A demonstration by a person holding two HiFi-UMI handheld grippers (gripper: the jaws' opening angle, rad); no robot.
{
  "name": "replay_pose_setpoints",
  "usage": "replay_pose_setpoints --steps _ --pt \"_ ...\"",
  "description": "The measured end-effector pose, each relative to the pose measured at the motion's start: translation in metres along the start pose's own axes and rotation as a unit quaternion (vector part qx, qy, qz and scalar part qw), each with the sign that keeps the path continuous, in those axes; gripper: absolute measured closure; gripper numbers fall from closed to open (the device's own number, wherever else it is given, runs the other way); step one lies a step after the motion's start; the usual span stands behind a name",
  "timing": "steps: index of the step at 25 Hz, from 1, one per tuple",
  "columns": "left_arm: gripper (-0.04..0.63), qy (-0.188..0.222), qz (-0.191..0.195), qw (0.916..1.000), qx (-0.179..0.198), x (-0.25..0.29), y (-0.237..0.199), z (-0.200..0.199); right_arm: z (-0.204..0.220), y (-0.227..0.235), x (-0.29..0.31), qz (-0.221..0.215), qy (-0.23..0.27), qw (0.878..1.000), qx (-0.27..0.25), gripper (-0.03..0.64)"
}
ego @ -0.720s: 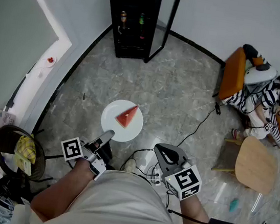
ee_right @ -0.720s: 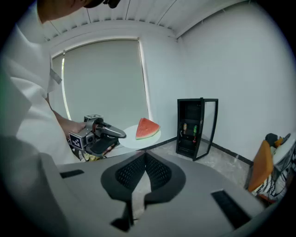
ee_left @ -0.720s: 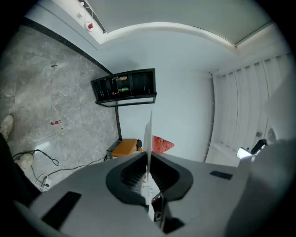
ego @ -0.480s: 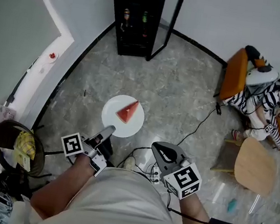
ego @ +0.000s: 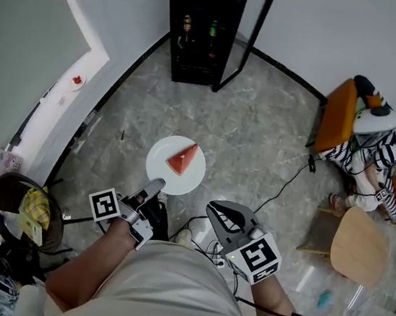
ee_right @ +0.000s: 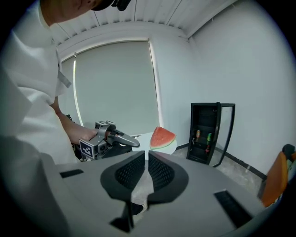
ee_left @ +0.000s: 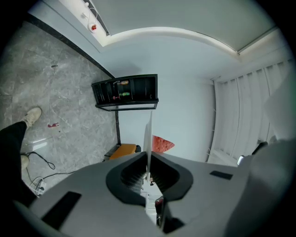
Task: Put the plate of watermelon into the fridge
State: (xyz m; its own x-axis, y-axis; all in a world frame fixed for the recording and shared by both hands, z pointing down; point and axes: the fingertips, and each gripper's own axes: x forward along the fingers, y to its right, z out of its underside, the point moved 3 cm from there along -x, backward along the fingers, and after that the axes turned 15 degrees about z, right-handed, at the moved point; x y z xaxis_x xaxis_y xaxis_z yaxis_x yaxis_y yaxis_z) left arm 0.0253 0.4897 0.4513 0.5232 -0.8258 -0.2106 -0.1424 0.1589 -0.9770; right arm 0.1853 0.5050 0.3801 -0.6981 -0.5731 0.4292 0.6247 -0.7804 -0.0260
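One plate, rim pinched by left hand-held gripper (watermelon partly hidden there), right hand-held gripper closed, empty

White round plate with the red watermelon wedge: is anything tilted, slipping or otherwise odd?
Nothing stands out. The white round plate looks level, pinched at its near rim by the left gripper. The red watermelon wedge lies whole on it, nothing spilled.
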Motion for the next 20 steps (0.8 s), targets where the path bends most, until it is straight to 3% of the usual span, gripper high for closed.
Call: replay_pose_setpoints --steps 4,9,16,20 --pt "0.569 -0.006 0.008 1.0000 0.000 0.023 -0.009 -0.042 -0.019 0.016 0.040 0.007 0.008 1.000 0.004 0.593" --pt "0.569 -0.025 0.014 0.9996 0.001 0.081 -0.020 -0.109 -0.054 0.060 0.101 0.020 0.002 1.000 0.007 0.532" --pt "0.569 -0.057 0.008 0.9983 0.001 0.136 -0.025 -0.196 -0.104 0.100 0.186 0.052 -0.003 0.999 0.012 0.528" --pt "0.569 -0.056 0.007 0.9984 0.006 0.160 -0.036 -0.238 -0.120 0.116 0.223 0.053 -0.007 0.999 0.010 0.528"
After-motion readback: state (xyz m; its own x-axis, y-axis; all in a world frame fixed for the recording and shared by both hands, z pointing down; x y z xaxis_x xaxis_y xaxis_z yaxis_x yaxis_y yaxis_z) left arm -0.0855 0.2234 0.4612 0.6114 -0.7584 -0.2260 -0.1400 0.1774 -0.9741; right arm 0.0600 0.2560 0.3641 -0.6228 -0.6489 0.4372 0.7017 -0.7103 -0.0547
